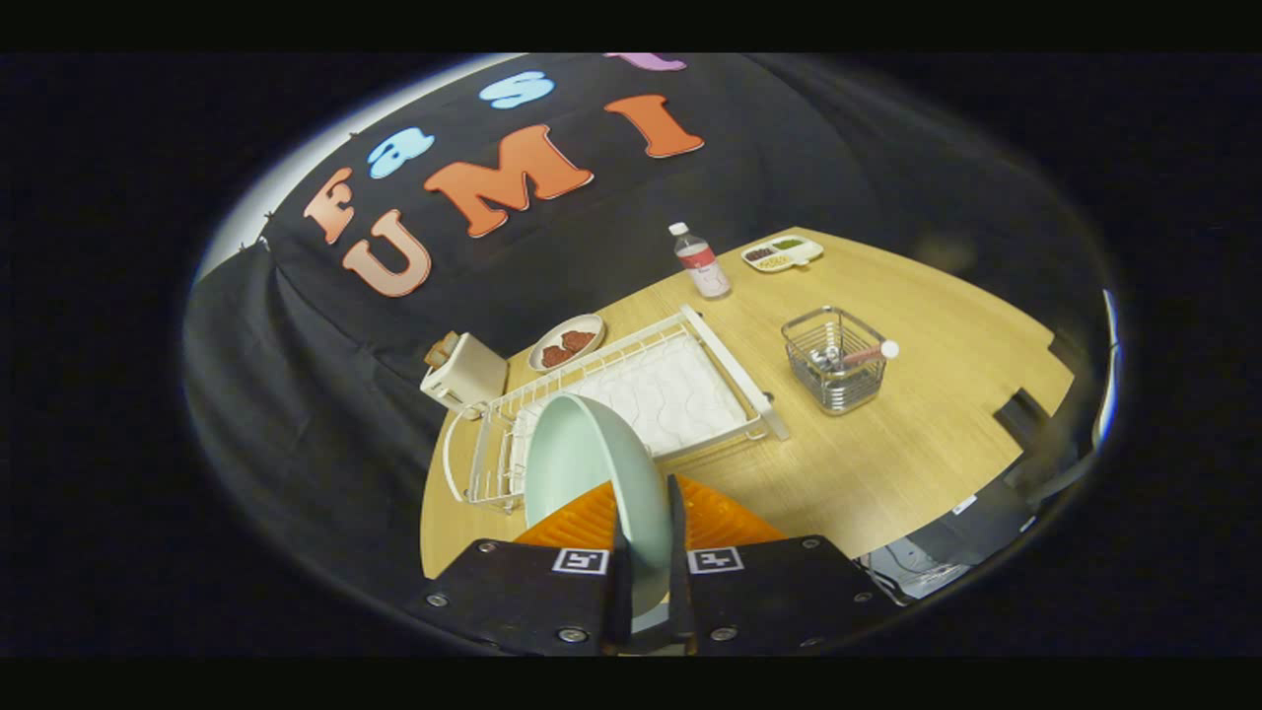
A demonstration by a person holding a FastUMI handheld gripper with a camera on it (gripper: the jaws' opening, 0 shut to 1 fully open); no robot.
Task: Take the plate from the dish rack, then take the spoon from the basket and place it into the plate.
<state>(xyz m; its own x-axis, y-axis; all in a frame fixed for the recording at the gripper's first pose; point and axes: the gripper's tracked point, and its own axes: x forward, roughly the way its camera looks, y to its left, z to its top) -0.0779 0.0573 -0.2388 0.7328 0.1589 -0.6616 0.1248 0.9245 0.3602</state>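
Observation:
A pale green plate (582, 463) stands on edge between my fingers, its rim pinched by my gripper (646, 552), which is shut on it. The plate hangs above the near end of the white wire dish rack (651, 394), lifted off it. Beyond the fingers and to the right of the rack stands a wire basket (834, 365) on the wooden table (937, 434). A spoon with a pinkish handle and a white end (868, 353) leans in the basket among metal cutlery.
A cream toaster (463, 373) and a plate of brown food (566, 342) sit behind the rack. A water bottle (701, 260) and a small tray of snacks (781, 253) stand at the table's far edge. Bare table lies between rack and basket.

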